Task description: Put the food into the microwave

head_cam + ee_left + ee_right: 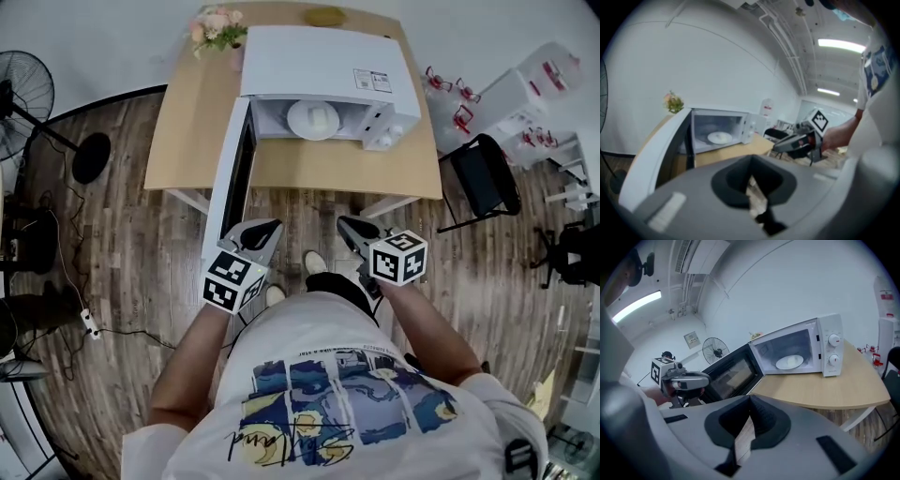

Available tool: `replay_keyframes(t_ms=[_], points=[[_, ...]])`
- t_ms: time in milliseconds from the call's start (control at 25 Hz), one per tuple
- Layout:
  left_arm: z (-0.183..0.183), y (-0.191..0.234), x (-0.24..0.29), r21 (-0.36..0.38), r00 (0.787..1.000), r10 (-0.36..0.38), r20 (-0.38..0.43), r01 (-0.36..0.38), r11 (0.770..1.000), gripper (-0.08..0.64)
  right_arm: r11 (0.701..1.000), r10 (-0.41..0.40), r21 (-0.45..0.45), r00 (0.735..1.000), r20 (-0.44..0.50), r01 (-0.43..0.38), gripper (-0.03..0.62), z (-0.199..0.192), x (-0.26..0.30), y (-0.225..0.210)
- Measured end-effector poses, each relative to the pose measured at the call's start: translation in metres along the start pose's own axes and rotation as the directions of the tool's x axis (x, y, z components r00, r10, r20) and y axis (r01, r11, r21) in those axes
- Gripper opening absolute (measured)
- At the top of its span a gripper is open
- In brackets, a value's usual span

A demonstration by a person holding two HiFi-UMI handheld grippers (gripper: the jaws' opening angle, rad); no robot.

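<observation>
Closest in, the person's white T-shirt with a blue painted print (347, 394) fills the bottom of the head view, with both forearms reaching forward. The left gripper (261, 231) has its grey jaws brought together with nothing between them. The right gripper (353, 228), level with it and a little apart, is likewise closed and empty. Both hang over the brown wood-plank floor (122, 234), short of the table, with the person's pale shoes (315, 262) below and between them.

Just ahead of the left gripper, the dark-windowed white microwave door (234, 173) stands swung wide open and projects past the table's near edge toward that gripper. Behind it the boxy white microwave (319, 61) sits on the light wooden table (187, 131), its cavity facing the person. The pale food (319, 116) lies on a round white plate (298, 124) inside that cavity.

At the table's far edge are a pink flower bouquet (217, 25) and a flat yellowish oval object (324, 16). A black chair (483, 176) stands to the right. A black floor fan (23, 94) and a white power strip (89, 322) are to the left, and a white wall (94, 37) is behind.
</observation>
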State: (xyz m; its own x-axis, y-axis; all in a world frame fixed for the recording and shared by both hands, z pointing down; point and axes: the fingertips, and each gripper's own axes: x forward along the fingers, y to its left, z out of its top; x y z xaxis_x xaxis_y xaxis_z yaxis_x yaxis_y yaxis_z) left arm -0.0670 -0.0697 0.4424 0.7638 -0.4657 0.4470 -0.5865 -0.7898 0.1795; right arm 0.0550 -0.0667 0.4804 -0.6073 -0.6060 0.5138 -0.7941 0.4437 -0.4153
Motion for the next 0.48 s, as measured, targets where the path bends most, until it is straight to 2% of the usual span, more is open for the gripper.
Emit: replay_keyframes(t_ms=[200, 480], points=[[-0.010, -0.004, -0.006, 0.014, 1.000, -0.004, -0.008, 0.004, 1.000, 0.008, 0.999, -0.013, -0.048, 1.000, 0.026, 0.014, 0.006, -0.013, -0.025, 0.025], [-0.019, -0.017, -0.012, 0.080, 1.000, -0.015, -0.026, 0.017, 0.997, 0.008, 0.997, -0.003, -0.081, 0.999, 0.038, 0.006, 0.006, -0.027, -0.041, 0.048]])
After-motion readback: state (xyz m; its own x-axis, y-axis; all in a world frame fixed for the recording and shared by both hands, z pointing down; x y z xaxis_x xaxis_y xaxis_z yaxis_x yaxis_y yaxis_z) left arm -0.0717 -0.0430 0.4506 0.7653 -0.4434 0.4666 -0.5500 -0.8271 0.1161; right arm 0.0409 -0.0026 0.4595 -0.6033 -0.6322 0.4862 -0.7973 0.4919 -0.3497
